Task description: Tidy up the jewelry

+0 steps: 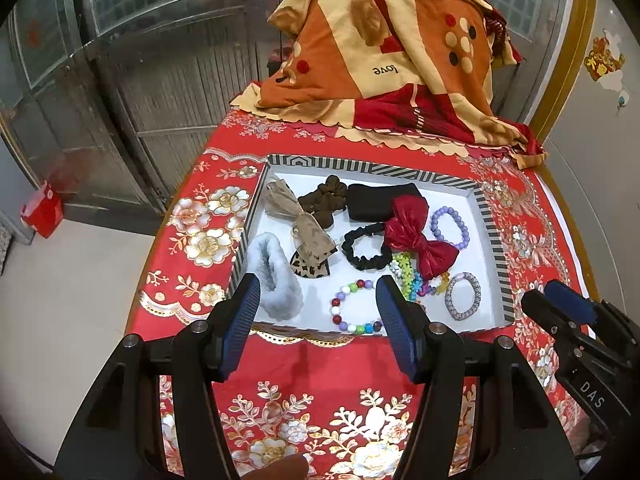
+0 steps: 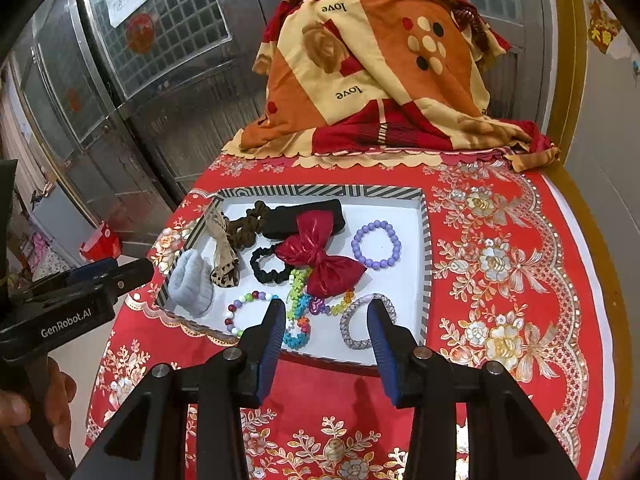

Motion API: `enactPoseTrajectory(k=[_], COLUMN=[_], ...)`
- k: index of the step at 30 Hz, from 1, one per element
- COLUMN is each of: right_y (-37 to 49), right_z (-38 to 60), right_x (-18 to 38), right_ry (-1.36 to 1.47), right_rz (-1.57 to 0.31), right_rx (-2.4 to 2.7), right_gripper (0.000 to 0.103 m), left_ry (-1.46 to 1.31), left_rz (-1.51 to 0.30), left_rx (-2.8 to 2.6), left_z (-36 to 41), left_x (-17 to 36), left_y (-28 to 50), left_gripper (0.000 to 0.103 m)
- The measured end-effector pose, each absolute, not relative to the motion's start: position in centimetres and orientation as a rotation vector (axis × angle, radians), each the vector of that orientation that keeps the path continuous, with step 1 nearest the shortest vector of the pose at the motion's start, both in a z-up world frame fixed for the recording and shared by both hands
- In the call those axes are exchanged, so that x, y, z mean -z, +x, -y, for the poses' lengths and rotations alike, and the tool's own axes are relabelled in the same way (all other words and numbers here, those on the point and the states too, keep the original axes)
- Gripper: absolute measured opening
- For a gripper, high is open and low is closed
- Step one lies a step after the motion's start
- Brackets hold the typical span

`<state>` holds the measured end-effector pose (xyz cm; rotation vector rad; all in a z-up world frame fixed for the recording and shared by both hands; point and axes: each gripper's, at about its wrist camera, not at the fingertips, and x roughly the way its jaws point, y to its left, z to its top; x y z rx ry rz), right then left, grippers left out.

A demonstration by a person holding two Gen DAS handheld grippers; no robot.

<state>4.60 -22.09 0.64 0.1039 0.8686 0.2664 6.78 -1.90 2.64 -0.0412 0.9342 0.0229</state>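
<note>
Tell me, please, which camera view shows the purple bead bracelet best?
The right wrist view: the purple bead bracelet lies whole and unobstructed on the white floor of the striped box. The left wrist view also shows the bracelet whole, but smaller and close beside the red bow.

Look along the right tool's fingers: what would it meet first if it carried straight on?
Probably the tray's near end, about the white floor between the star bracelet and the silver coil bracelet, which frame the right tool's open gap. Depth is unclear, so it might clip either bracelet first.
</note>
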Motion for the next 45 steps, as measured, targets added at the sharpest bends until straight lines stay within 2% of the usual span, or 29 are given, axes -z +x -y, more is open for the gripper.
enactPoseTrajectory(k=[19,21,23,45], right_y=[4.54,4.54,4.62,5.15], right_z=[21.87,21.87,21.85,21.71], right_x=[-0.82,-0.75,-0.73,-0.42], right_ry=[0.093,0.093,0.091,0.063], right_rz=[-0.884,-0.886,-0.887,-0.906], right_rx=[-0.263,-0.265,-0.269,-0.283], right_gripper=[0.043,0.051,0.054,0.054], left_ry=[-0.045,-0.047,-0.045,-0.045], left_rz=[-0.934,-0.937,-0.938,-0.946], left_rx=[-0.025,-0.023,-0.022,-0.019], left_z=[1.84,1.87,1.88,1.88], left_x=[-2.79,-2.74,-2.72,-2.76], left_y=[6.59,6.58,6.42,6.57], left_gripper=[0.060,0.060,0.060,0.060])
